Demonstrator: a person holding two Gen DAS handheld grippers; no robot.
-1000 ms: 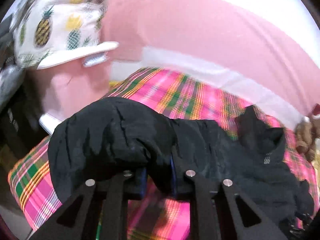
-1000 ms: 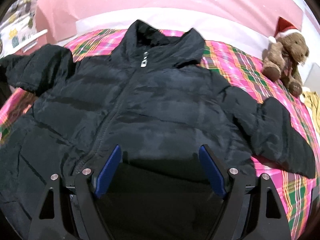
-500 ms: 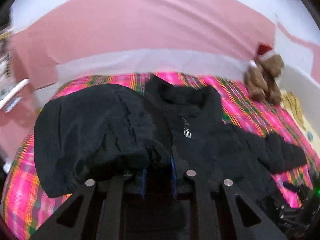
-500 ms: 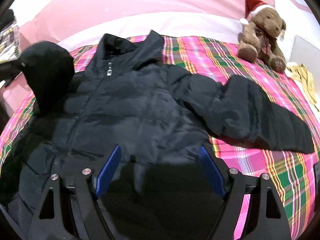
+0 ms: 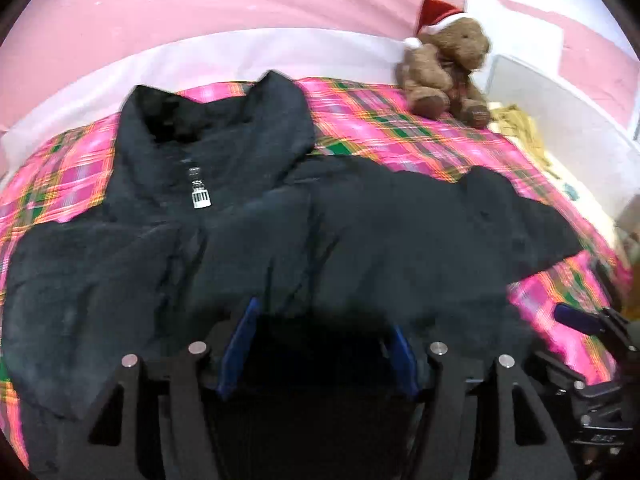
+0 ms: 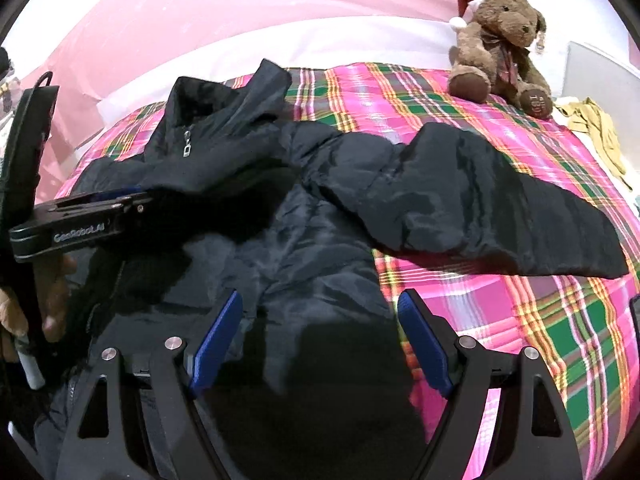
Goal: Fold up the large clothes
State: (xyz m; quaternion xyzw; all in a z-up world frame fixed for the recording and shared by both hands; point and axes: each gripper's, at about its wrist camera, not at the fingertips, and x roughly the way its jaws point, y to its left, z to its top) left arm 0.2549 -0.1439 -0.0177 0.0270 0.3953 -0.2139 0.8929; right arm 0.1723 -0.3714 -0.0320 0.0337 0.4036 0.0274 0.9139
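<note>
A black puffer jacket (image 5: 280,220) lies front-up on the pink plaid bed cover (image 5: 400,136), zipped, with its collar toward the headboard. My left gripper (image 5: 320,344) hovers over the jacket's chest; its jaws are opening and its blue pads press on nothing. The left sleeve (image 5: 80,280) lies folded in over the body. From the right wrist view, my left gripper (image 6: 132,202) comes in from the left with a hand (image 6: 52,292) on its handle. My right gripper (image 6: 320,340) stands open above the jacket's (image 6: 304,248) lower front, holding nothing. The right sleeve (image 6: 500,208) stretches out to the right.
A brown teddy bear (image 6: 500,40) in a red Santa hat sits at the bed's far right corner. A yellow cloth (image 6: 596,128) lies beside it near the right edge. A pink and white headboard (image 5: 240,12) stands behind the bed.
My left gripper carried the left sleeve rightward over the jacket's body and let it go; its jaws went from shut on the sleeve to apart. The right gripper drifted right, still open.
</note>
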